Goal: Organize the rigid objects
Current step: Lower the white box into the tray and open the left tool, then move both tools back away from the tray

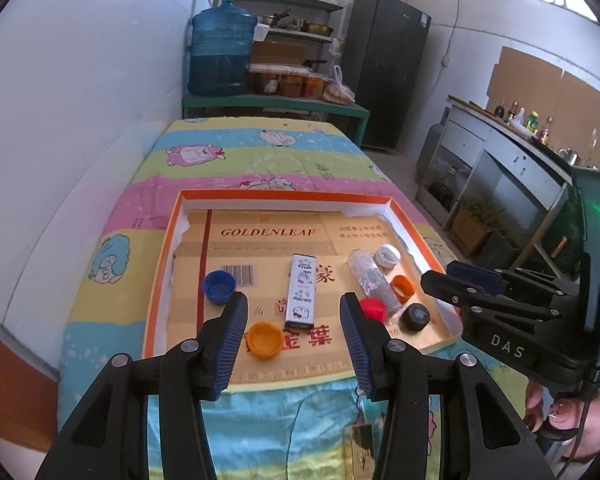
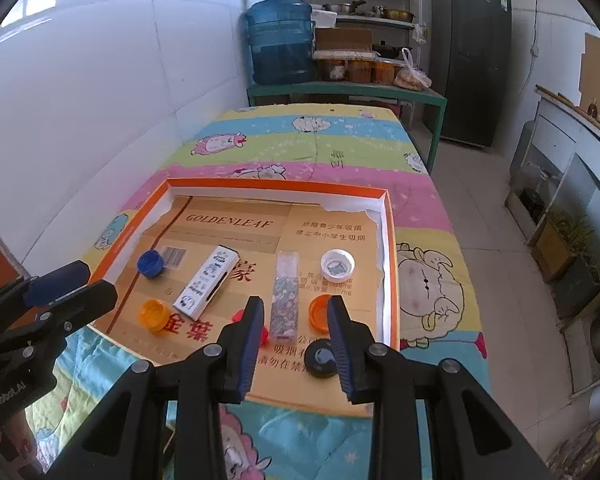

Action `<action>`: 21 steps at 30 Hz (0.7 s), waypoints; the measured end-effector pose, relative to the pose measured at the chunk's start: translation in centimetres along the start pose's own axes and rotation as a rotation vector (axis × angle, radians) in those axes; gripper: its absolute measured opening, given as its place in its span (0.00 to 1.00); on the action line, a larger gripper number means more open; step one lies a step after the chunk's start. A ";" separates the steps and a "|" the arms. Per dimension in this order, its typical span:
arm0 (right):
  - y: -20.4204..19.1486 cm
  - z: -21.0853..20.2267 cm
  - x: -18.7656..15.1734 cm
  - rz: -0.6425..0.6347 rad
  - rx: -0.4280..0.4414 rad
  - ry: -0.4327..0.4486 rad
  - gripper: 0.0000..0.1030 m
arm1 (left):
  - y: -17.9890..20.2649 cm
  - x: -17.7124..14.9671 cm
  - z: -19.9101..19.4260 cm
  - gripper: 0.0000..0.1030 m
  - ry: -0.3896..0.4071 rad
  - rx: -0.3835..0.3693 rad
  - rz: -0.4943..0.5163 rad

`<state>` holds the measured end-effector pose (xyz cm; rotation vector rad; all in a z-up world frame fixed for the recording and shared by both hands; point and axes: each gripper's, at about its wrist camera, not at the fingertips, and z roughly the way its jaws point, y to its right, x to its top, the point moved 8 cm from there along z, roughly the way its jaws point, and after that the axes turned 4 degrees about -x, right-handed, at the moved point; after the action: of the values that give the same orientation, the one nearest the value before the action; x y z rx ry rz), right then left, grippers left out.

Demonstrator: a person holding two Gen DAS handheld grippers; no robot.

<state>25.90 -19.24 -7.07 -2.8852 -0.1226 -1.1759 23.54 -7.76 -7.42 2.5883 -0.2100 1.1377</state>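
A shallow orange-rimmed tray (image 1: 284,194) (image 2: 276,184) lined with cardboard holds loose items. In it lie a blue cap (image 1: 219,286) (image 2: 151,263), a yellow-orange cap (image 1: 265,338) (image 2: 154,314), a white printed box (image 1: 302,292) (image 2: 206,282), a glitter tube (image 1: 370,276) (image 2: 285,296), a white cap (image 1: 387,256) (image 2: 337,266), an orange cap (image 1: 403,287) (image 2: 318,312), a red cap (image 1: 374,309) partly hidden behind fingers, and a black cap (image 1: 416,317) (image 2: 320,358). My left gripper (image 1: 294,298) (image 2: 96,280) hovers open above the tray's near edge, holding nothing. My right gripper (image 2: 295,303) (image 1: 440,276) hangs beside it, jaws apart and empty.
The tray rests on a surface covered by a cartoon-sheep quilt (image 1: 260,152), with a white wall on the left. Beyond stand a blue water jug (image 1: 220,52), shelves of pots, and a dark fridge (image 1: 388,68). A counter (image 1: 500,152) runs along the right. A hand (image 1: 560,420) grips the right tool.
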 end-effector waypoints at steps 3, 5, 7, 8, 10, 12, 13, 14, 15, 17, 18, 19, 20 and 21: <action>-0.3 -1.0 -0.4 0.004 0.001 0.007 0.32 | -0.2 -0.3 -0.8 0.48 0.006 0.001 -0.003; -0.5 -1.6 -0.7 0.006 0.002 0.010 0.32 | -0.3 -0.6 -1.4 0.48 0.008 0.001 -0.006; -0.7 -2.1 -1.1 0.005 0.002 0.013 0.32 | -0.4 -1.1 -2.1 0.48 0.011 0.001 -0.009; -0.9 -2.4 -1.4 0.003 0.000 0.013 0.32 | -0.4 -1.2 -2.3 0.48 0.012 0.001 -0.009; -1.1 -2.9 -2.1 0.001 -0.002 0.014 0.32 | -0.6 -1.7 -3.0 0.48 0.015 0.002 -0.012; -1.5 -3.2 -3.0 0.003 -0.002 0.011 0.32 | -0.6 -2.1 -3.4 0.48 0.016 0.001 -0.016; -1.6 -3.4 -3.5 0.004 -0.001 0.008 0.32 | -0.7 -2.4 -3.6 0.48 0.016 0.000 -0.019; -1.7 -3.5 -3.9 0.007 0.000 0.004 0.32 | -0.7 -2.6 -3.8 0.48 0.016 -0.001 -0.021; -1.9 -3.5 -4.4 0.009 0.001 -0.002 0.32 | -0.8 -3.0 -4.0 0.48 0.016 -0.002 -0.023; -2.2 -3.5 -5.6 0.016 0.002 -0.015 0.32 | -1.0 -3.5 -4.4 0.48 0.016 -0.001 -0.028; -2.3 -3.5 -6.0 0.018 0.000 -0.022 0.32 | -1.0 -3.8 -4.5 0.48 0.014 -0.001 -0.032; -2.5 -3.4 -6.6 0.022 -0.001 -0.033 0.32 | -1.0 -4.1 -4.6 0.48 0.012 -0.003 -0.037; -2.8 -3.3 -7.1 0.027 0.001 -0.044 0.32 | -1.1 -4.3 -4.7 0.48 0.010 -0.005 -0.041; -3.0 -3.2 -7.5 0.031 0.005 -0.051 0.32 | -1.1 -4.5 -4.8 0.48 0.008 -0.008 -0.045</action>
<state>18.08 -16.95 -10.09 -2.9030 -0.0811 -1.0963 17.47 -5.10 -7.93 2.5681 -0.1538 1.1288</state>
